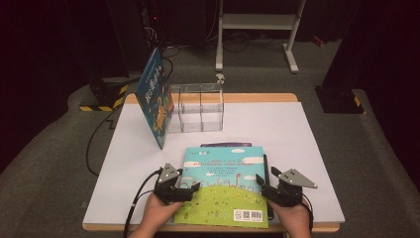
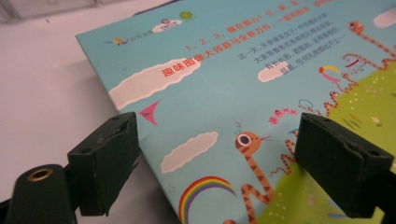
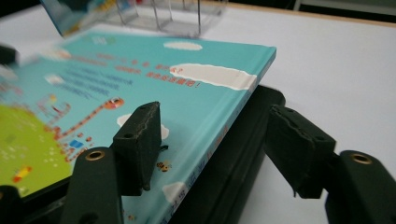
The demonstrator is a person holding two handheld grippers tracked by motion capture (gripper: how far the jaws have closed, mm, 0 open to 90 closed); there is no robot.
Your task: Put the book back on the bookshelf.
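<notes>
The picture book lies flat at the near edge of the table, at six o'clock from the clear acrylic organizer, stacked on a darker book whose edge peeks out at twelve. It looks like a stiff, glossy hardcover, probably slippery and moderately heavy, so take it by both side edges. Your left gripper straddles its nine o'clock edge, jaws open, not pinching. Your right gripper brackets the three o'clock edge, jaws apart, clamping nothing. Another blue book leans against the organizer at ten o'clock.
</notes>
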